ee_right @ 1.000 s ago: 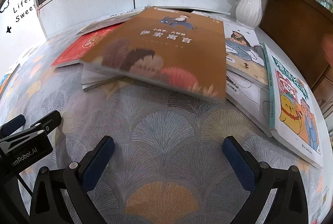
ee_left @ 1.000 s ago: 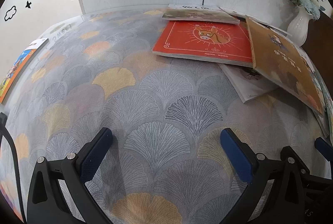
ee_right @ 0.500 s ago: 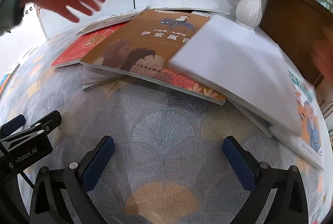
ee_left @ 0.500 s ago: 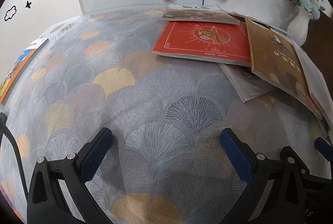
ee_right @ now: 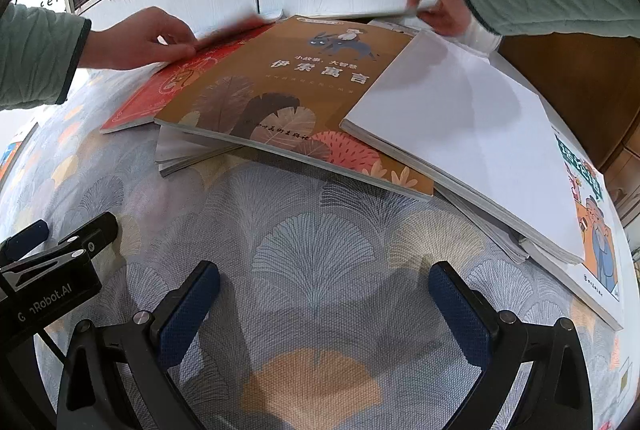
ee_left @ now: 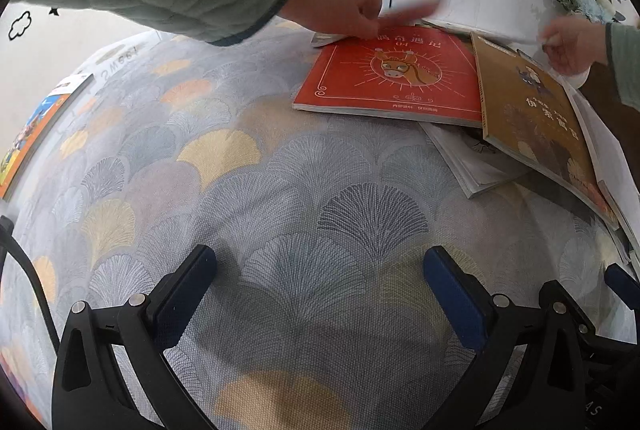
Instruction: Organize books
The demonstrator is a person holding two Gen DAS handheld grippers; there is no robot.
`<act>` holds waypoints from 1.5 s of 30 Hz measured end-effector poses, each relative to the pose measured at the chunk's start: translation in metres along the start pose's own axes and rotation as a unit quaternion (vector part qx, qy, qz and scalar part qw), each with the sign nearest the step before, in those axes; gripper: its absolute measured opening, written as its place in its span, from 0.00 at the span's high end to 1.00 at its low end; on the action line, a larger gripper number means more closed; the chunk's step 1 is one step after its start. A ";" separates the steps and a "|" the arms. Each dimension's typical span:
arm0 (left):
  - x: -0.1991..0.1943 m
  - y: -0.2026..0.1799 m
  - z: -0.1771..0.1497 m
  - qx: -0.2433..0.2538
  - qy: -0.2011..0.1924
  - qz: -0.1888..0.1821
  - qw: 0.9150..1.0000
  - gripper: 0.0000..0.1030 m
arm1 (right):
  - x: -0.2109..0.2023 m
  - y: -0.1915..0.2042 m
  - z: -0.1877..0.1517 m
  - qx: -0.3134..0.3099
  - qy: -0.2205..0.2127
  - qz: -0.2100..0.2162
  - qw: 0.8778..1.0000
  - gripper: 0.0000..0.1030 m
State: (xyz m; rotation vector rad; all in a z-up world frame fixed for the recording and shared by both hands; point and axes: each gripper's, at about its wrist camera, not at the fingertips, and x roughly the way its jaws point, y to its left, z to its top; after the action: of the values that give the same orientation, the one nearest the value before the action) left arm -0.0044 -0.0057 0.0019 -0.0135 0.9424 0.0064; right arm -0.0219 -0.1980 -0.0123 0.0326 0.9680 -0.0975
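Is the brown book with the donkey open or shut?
Shut. The brown book lies flat, front cover up, its page edges closed, overlapping the red book.

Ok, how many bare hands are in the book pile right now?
2. One hand presses on the far corner of the red book; the other hand is at the back beyond the white book. None seem hidden.

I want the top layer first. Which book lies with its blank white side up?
The white-faced book, right of the brown book and overlapping its right edge. The brown book and the red book show printed covers.
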 end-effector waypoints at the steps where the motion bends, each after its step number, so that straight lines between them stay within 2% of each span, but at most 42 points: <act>1: 0.000 0.000 0.000 0.000 0.000 0.000 1.000 0.00 | 0.000 0.000 0.000 0.000 0.000 0.000 1.000 0.00; 45: 0.001 0.003 0.001 0.000 0.000 0.000 1.000 0.00 | 0.002 0.000 0.002 0.000 0.000 0.000 1.000 0.00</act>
State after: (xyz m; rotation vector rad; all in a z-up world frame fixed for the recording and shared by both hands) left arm -0.0031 -0.0030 0.0020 -0.0141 0.9432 0.0059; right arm -0.0187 -0.1987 -0.0127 0.0329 0.9675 -0.0984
